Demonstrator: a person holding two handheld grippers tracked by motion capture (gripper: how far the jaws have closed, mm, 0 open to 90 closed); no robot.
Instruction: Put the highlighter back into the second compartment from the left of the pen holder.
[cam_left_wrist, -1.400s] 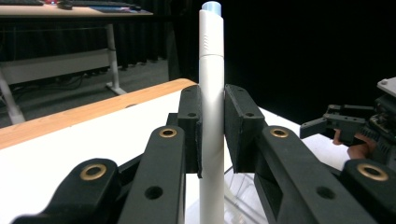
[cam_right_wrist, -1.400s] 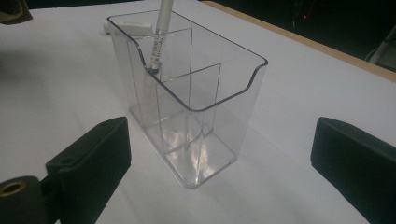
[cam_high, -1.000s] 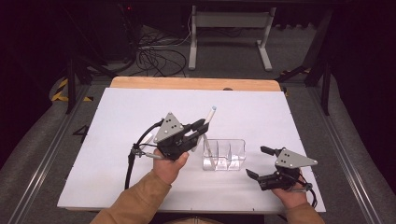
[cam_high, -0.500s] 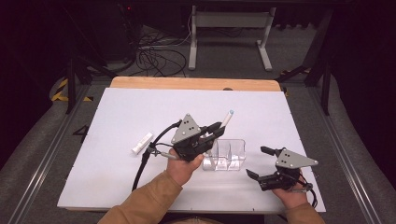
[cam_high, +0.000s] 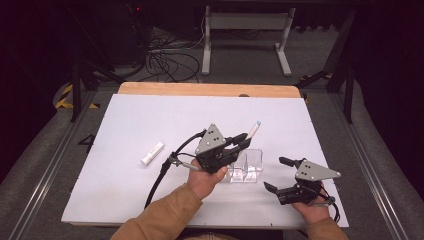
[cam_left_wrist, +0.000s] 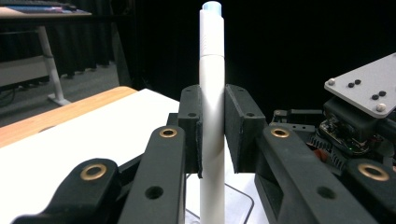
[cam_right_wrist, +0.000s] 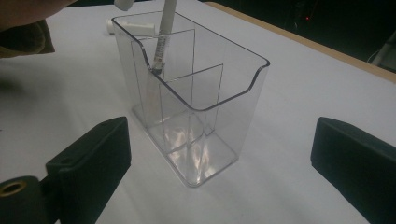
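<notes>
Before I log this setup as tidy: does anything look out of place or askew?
One white marker lies loose on the table, left of the clear organizer. The pen in the left gripper enters the organizer tilted.

White pen (cam_left_wrist: 211, 116) over a clear organizer (cam_right_wrist: 196, 100)

The pen — slim, white, with a pale blue end cap — is tilted in the high view, its lower tip dipping into a rear compartment of the organizer. The organizer is a transparent plastic box with inner dividers — it stands upright on the white table (cam_high: 150, 120), otherwise empty inside.
</notes>
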